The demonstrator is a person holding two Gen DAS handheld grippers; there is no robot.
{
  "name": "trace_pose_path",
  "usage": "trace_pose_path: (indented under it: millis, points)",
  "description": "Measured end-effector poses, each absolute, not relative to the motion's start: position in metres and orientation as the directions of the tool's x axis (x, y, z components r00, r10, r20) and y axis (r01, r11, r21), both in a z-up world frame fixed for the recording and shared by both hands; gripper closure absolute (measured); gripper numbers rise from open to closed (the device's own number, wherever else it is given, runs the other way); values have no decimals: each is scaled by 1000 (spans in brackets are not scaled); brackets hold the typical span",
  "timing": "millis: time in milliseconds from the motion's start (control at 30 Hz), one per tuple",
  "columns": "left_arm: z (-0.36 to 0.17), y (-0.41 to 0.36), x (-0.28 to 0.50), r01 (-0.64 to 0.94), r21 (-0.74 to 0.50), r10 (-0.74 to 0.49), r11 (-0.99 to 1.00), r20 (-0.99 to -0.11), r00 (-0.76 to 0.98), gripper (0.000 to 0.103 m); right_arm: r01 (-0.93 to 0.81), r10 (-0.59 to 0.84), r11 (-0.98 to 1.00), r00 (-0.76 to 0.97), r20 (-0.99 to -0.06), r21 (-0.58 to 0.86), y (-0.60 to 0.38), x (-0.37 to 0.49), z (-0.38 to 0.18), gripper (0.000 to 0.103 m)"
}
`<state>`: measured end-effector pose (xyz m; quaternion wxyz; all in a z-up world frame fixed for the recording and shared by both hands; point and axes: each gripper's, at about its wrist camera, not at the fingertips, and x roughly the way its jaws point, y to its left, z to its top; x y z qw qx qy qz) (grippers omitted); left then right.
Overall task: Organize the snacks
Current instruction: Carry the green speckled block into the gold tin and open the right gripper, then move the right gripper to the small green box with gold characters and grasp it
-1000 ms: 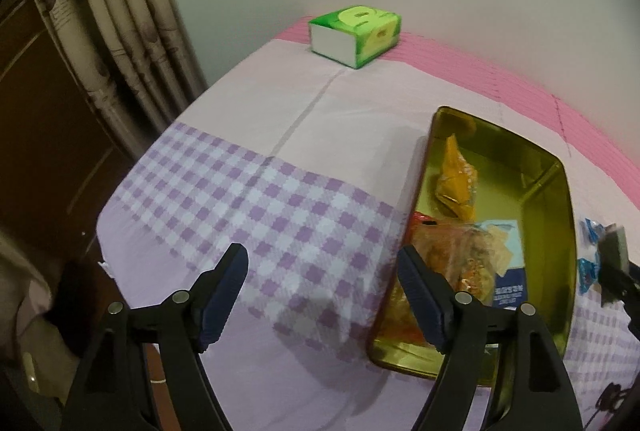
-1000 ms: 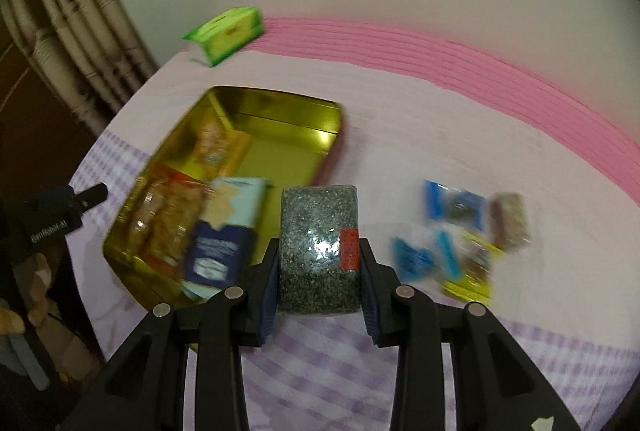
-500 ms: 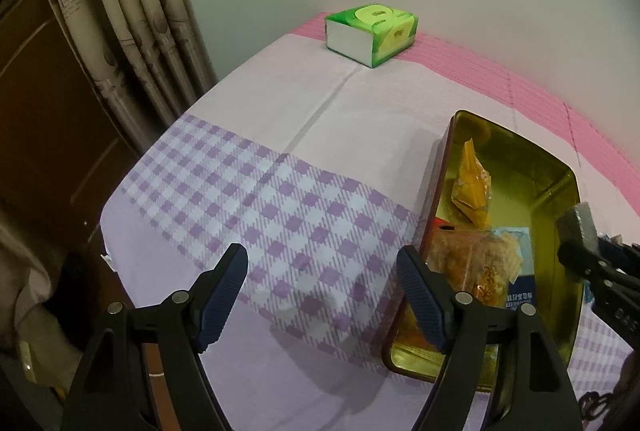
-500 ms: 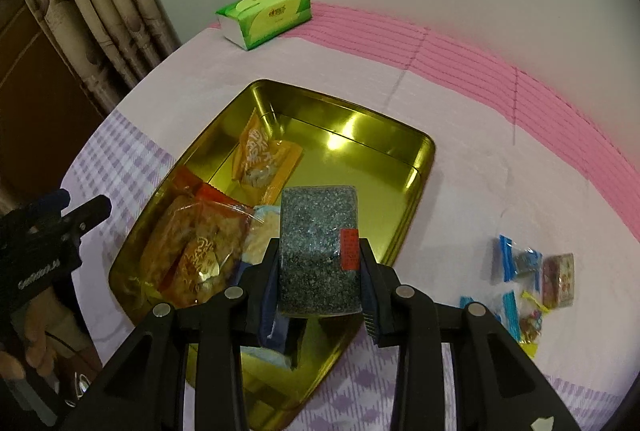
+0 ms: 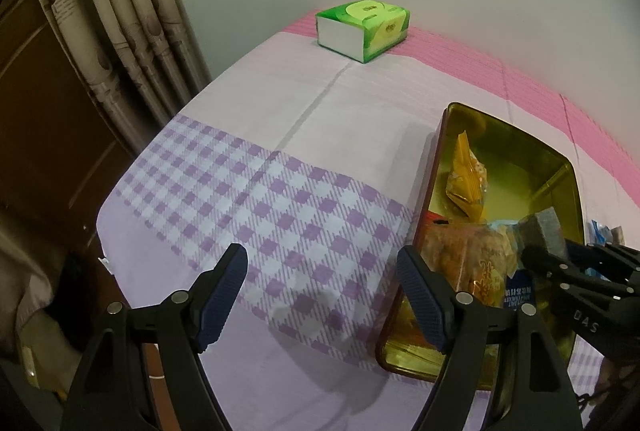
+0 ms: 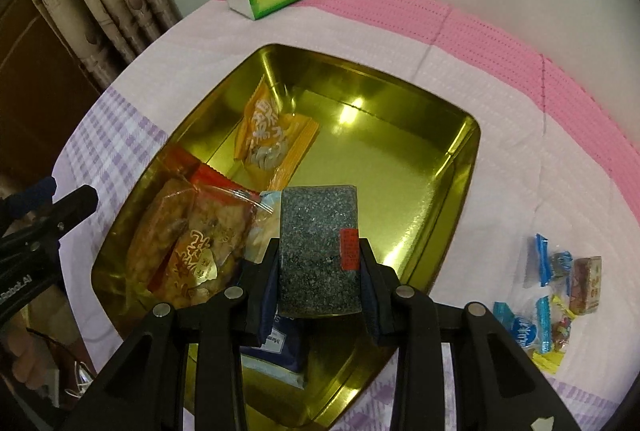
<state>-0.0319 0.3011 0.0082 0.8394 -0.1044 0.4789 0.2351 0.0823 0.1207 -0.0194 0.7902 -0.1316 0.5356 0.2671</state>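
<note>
A gold metal tray [image 6: 400,167] lies on the tablecloth and holds an orange snack packet [image 6: 272,135], a clear bag of fried snacks [image 6: 192,243] and a blue packet [image 6: 280,351]. My right gripper [image 6: 320,271] is shut on a dark speckled snack block [image 6: 316,243] with a red label, held above the tray's near half. My left gripper [image 5: 320,295] is open and empty, over the checked cloth left of the tray [image 5: 568,167]. The right gripper and block [image 5: 544,231] show at the right edge of the left wrist view.
A green tissue box [image 5: 362,29] stands at the table's far edge by the wall. Several small wrapped candies [image 6: 552,295] lie on the cloth right of the tray. A curtain [image 5: 116,23] hangs at the left past the table's edge.
My right gripper has carried the speckled block left from beside the tray to above its inside. My left gripper has drifted slightly left and back, still open.
</note>
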Motion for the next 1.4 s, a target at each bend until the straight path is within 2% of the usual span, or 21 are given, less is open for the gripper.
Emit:
trace_pose_path:
  millis: [467, 667, 867, 1067, 1400]
  points:
    - [8, 300, -32, -491, 55, 296, 869, -854, 428, 25, -556, 306, 825, 290, -907, 101, 119, 79, -21, 69]
    - [8, 299, -32, -489, 57, 298, 870, -852, 431, 25, -539, 368, 827, 307, -878, 158, 101, 76, -8, 62]
    - [7, 299, -32, -491, 53, 295, 870, -853, 431, 25, -523, 407, 832, 345, -846, 187, 77, 72, 12, 62]
    - [7, 299, -32, -481, 59, 294, 875, -854, 429, 25, -470, 358, 871, 408, -840, 143, 36, 81, 20, 62]
    - [7, 297, -31, -475, 65, 295, 877, -854, 429, 25, -286, 207, 955, 451, -868, 79, -55, 113, -1, 62]
